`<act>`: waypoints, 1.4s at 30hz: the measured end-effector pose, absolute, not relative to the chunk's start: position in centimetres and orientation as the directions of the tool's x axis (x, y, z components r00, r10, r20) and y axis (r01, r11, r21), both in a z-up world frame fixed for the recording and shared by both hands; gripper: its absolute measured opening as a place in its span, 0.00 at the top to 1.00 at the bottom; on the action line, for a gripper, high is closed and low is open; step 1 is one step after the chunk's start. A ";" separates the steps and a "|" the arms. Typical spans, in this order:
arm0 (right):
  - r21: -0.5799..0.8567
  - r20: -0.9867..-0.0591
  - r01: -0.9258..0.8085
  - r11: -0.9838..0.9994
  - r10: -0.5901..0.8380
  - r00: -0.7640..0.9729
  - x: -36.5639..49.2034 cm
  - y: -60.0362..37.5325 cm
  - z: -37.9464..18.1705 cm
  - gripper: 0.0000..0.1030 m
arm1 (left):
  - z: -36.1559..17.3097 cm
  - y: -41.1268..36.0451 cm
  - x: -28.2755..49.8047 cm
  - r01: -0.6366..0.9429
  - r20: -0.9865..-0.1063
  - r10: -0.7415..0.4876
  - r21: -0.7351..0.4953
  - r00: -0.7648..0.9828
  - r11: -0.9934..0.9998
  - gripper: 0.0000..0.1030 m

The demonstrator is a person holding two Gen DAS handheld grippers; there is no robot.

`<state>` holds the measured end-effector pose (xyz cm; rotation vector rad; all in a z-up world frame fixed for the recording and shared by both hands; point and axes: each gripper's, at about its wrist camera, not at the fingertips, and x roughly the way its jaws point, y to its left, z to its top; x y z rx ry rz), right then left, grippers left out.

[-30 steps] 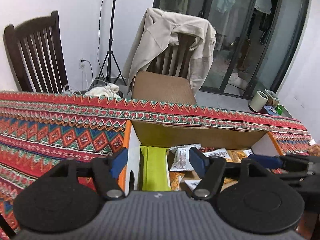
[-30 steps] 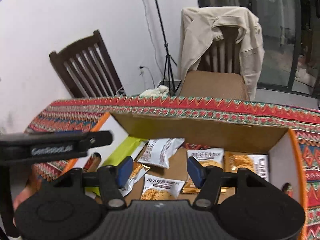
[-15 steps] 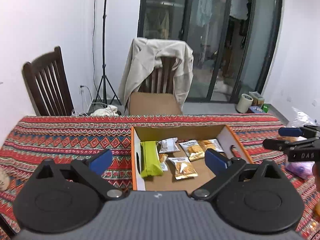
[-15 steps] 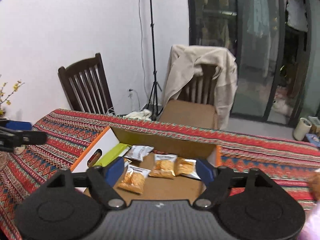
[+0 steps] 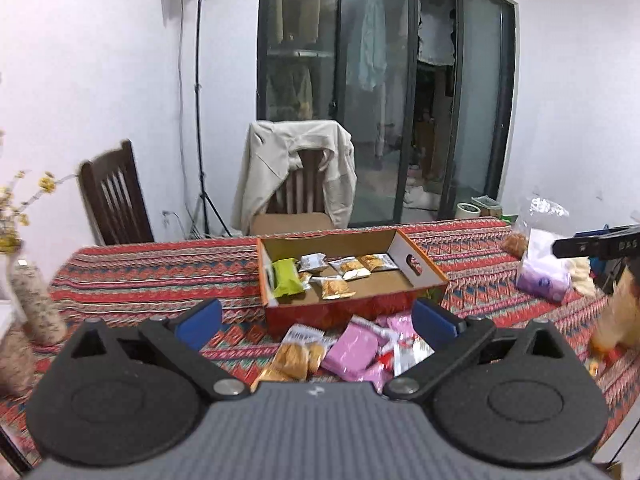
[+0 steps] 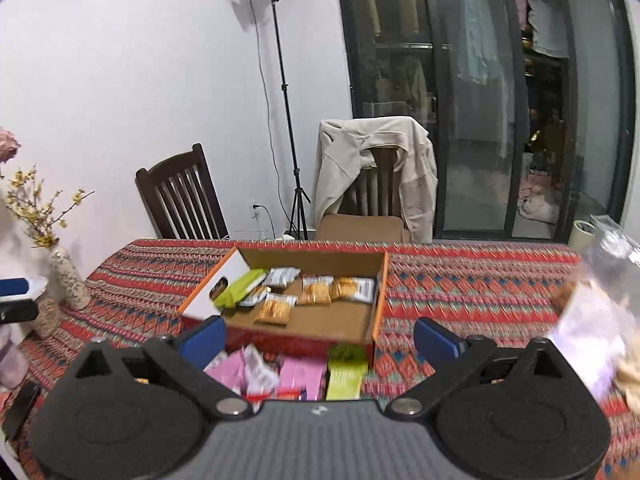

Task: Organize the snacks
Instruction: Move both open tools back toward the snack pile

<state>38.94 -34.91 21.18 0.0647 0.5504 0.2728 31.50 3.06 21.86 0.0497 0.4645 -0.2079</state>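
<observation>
While both tools hang above the near edge of the red patterned tablecloth, the left gripper and the right gripper each have their blue-padded jaws spread wide with nothing between them. Sorted so far, an open orange-sided cardboard box near the table's middle holds a lime-green packet along its left wall and several small clear-and-white biscuit sachets on its floor. Loose snacks lie just in front of the box: pink foil packets, orange biscuit sachets and, in the right view, another green packet. These look light, soft and crinkly, likely slippery on the film and holding brittle biscuits, so a gentle pinch across a sealed end seam or the packet's narrow middle seems safest, rather than a hard squeeze on the contents. Overlapping packets may drag neighbours along. A clear plastic bag of other goods sits well off to the right.
</observation>
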 end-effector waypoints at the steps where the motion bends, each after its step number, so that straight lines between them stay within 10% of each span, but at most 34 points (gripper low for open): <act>1: 0.137 -0.505 -0.237 0.962 0.273 0.819 37.4 -35.2 20.9 0.00 | 21.5 3.1 29.9 0.208 -0.436 -0.182 0.013 0.881 0.978 0.00; 19: 0.166 -0.481 -0.235 0.958 0.287 0.828 17.1 -35.1 6.4 0.00 | 8.4 4.2 12.5 0.064 -0.365 -0.029 0.084 0.931 0.994 0.00; 42: 0.151 -0.467 -0.288 0.946 0.325 0.823 27.1 -28.4 0.7 0.00 | 1.5 3.8 26.0 0.156 -0.501 -0.105 0.060 0.859 0.986 0.00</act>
